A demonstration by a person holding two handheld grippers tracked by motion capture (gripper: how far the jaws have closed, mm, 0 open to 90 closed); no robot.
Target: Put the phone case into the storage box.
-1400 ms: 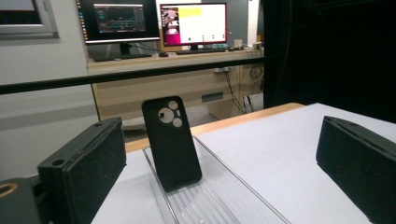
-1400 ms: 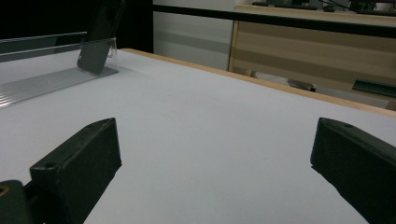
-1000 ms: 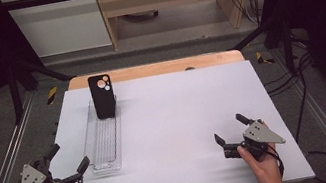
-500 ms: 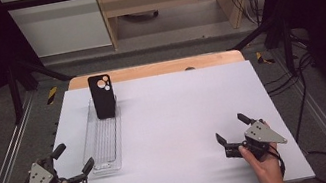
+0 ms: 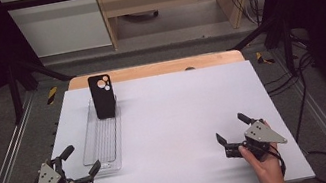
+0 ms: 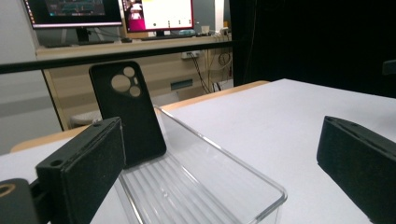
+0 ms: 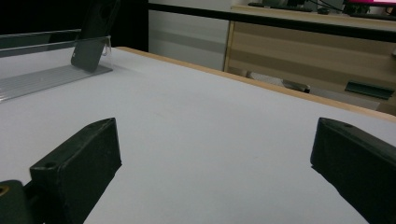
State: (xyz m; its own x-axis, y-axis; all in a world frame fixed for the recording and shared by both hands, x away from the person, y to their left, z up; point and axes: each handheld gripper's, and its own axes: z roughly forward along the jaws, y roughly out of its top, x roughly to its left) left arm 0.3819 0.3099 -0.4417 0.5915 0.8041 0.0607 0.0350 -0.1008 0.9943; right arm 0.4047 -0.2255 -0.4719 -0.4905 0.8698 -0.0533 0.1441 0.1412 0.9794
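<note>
Phone case [image 5: 102, 95], black with round camera holes, stands upright at the far end of a clear ribbed tray [image 5: 102, 142], straight ahead of the left gripper [image 5: 78, 163]. That gripper sits just beside the tray's near end, jaws apart and holding nothing. The right gripper [image 5: 231, 129] rests well off to the side on the white table [image 5: 181, 118], jaws likewise apart and empty. To do the reach well, I judge the left gripper should travel along above the tray, arrive level, and close on the case's edges without knocking it over.
</note>
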